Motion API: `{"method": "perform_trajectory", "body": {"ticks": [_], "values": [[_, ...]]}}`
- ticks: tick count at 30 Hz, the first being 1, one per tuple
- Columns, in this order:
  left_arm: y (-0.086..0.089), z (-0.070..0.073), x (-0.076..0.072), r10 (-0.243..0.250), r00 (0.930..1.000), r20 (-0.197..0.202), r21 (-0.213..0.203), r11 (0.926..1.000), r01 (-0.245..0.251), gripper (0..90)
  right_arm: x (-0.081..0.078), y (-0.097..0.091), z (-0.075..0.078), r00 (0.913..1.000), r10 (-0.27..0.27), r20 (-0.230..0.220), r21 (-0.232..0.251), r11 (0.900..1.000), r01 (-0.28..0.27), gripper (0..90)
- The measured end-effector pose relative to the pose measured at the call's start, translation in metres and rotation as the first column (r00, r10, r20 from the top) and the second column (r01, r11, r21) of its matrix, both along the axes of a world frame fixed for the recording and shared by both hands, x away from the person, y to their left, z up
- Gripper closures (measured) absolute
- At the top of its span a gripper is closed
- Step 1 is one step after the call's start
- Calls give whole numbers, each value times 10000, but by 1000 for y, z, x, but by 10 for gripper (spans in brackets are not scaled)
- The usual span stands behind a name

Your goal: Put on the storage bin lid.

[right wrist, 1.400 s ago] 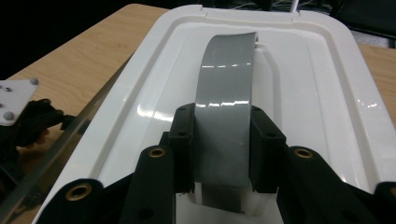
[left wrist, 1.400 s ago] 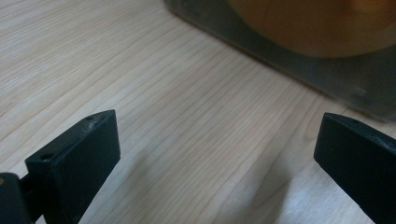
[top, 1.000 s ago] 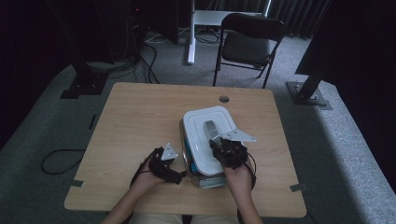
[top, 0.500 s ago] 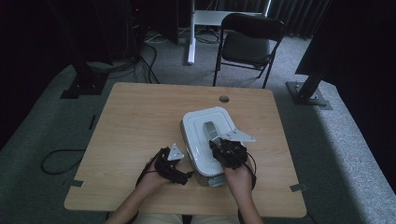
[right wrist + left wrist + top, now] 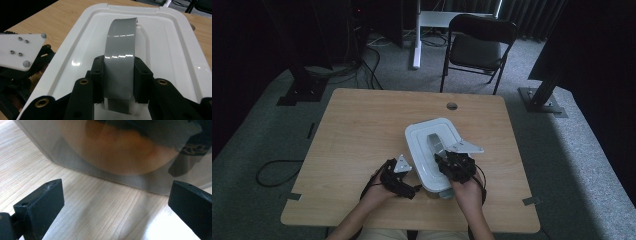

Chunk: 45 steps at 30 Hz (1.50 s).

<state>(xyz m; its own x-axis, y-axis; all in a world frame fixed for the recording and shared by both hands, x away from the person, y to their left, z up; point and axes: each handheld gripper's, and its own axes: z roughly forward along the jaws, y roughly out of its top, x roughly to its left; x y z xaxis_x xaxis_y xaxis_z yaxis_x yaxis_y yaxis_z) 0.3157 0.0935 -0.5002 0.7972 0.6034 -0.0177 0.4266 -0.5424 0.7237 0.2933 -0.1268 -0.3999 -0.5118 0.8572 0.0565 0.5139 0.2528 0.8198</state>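
While my right gripper clamps the grey handle to steady the lid, my left gripper gapes empty. It faces the bin's clear wall at twelve o'clock, probably to brace it.

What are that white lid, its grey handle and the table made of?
The lid looks like glossy moulded plastic, with highlights on its ridges. The handle seems smooth grey plastic and reflects light strips. The table shows pale wood grain, possibly laminate.

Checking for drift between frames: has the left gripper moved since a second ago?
Yes. In the high view the left gripper has edged rightward across the table, closing on the side of the white-lidded container.
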Motion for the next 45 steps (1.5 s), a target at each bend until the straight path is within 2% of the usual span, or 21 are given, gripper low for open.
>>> {"method": "perform_trajectory", "body": {"ticks": [9,11,13,16,17,19,20,23,26,28,30,34,38,45], "values": [[8,-2,1,171,9998,-73,99,9998,-170,11,-1,1,-3,10000,-21,8,39,10000,21,654],[9,-2,1,193,9998,-101,63,9998,-192,11,-1,-2,-2,9996,264,-41,473,9985,-262,546],[10,-2,1,237,9997,-88,69,9997,-236,11,-3,-4,0,9992,388,61,522,9979,-390,453],[11,-1,1,268,9996,-85,41,9996,-268,11,-4,-7,2,9992,356,192,717,9967,-369,389],[11,-1,1,266,9996,-68,51,9996,-266,11,-3,-12,4,9993,292,226,797,9963,-309,306],[12,0,1,291,9995,-75,1,9996,-291,11,-1,-16,5,9993,227,292,930,9953,-253,244],[12,0,1,311,9995,-72,16,9995,-311,11,-1,-19,6,9991,269,318,934,9952,-298,183],[13,-1,2,322,9994,-113,16,9995,-322,11,-1,-26,7,9987,242,445,1022,9943,-286,139],[13,-1,2,320,9994,-122,9,9995,-320,11,-1,-31,9,9968,-94,796,600,9982,46,134],[13,0,2,346,9993,-117,-35,9994,-346,11,-1,-33,9,9958,-223,891,533,9984,176,134],[14,0,2,347,9993,-123,-32,9994,-348,11,3,-45,10,9944,-484,944,627,9971,426,134],[14,1,3,352,9993,-104,15,9994,-352,11,8,-55,10,9910,-801,1070,499,9959,751,133],[15,1,3,374,9992,-109,13,9993,-374,11,17,-74,4,9846,-1148,1316,365,9932,1109,131],[14,1,4,377,9992,-127,-11,9993,-377,11,26,-95,-5,9766,-1601,1437,441,9869,1553,129]]}}
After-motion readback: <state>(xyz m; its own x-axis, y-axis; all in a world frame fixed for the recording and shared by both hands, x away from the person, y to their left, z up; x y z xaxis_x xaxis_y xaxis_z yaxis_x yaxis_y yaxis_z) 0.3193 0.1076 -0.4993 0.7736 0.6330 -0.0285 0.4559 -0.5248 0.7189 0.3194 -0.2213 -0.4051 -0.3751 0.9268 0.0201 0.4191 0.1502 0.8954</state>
